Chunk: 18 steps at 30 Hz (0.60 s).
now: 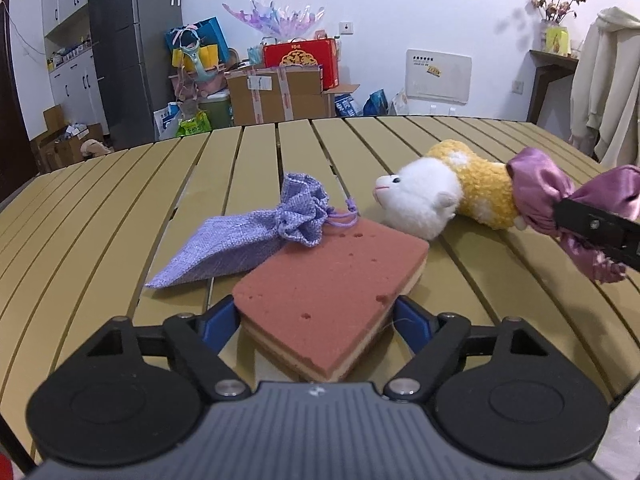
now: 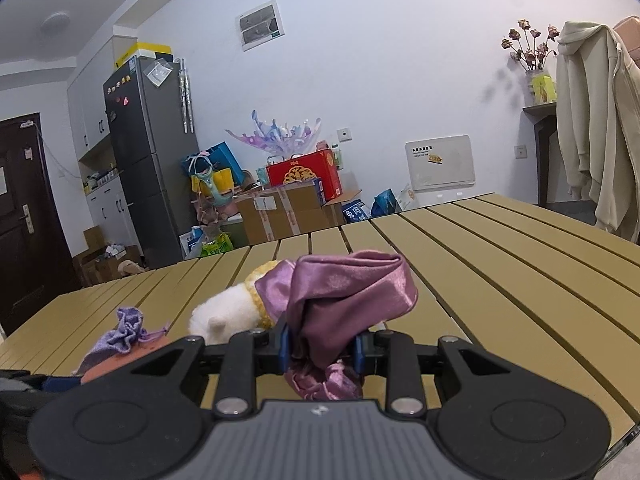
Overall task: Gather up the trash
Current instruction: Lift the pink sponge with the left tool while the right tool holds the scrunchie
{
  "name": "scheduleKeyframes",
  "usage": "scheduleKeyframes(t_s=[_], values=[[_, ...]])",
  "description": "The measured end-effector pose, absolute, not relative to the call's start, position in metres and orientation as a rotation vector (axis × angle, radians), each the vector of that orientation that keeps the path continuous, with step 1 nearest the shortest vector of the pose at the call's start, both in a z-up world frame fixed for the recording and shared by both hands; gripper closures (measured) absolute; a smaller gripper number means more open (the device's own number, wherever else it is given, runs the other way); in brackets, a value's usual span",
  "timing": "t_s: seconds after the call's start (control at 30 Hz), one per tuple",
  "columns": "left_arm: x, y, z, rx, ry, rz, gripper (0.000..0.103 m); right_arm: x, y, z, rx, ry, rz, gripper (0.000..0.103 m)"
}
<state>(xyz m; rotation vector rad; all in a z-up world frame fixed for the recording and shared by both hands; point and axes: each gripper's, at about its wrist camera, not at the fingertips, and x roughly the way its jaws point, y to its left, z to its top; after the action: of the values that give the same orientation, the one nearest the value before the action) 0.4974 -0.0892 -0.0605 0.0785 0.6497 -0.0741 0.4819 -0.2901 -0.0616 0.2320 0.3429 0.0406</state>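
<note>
Sponge (image 1: 332, 300) sits between the blue pads of my left gripper (image 1: 318, 320), a pink slab with a pale layer under it; both pads (image 1: 220, 320) look to be touching its sides, though I cannot tell how firmly they press. A lavender drawstring pouch (image 1: 248, 236) lies partly on the sponge's far corner, its neck cinched shut, so its contents are hidden. Just right of it a white and yellow plush toy (image 1: 440, 196) lies on its side on the slatted tan table (image 1: 120, 208). My right gripper (image 2: 322, 350) is clamped tight on the bunched purple satin cloth (image 2: 344, 296) at the toy's end. Beyond these things the tabletop runs bare to its far edge, with wide room to the right in the right wrist view.
</note>
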Motion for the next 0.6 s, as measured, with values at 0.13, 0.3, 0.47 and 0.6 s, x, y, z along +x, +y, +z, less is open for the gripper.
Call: scheduleKeyframes(t_s=[0.13,0.3,0.47,0.6], values=[[0.488,-0.090,-0.052,0.073,0.632,-0.079,0.021,0.480,-0.287,-0.061,0.219,0.346,0.048,0.076],[0.469,-0.086,-0.039,0.047,0.625,-0.097,0.021,0.480,-0.291,-0.055,0.209,0.352,0.060,0.076],[0.448,-0.077,-0.028,0.000,0.618,-0.105,0.021,0.475,-0.293,-0.054,0.195,0.355,0.072,0.076],[0.440,-0.069,-0.009,-0.019,0.587,-0.078,0.021,0.471,-0.296,-0.050,0.192,0.355,0.080,0.076]])
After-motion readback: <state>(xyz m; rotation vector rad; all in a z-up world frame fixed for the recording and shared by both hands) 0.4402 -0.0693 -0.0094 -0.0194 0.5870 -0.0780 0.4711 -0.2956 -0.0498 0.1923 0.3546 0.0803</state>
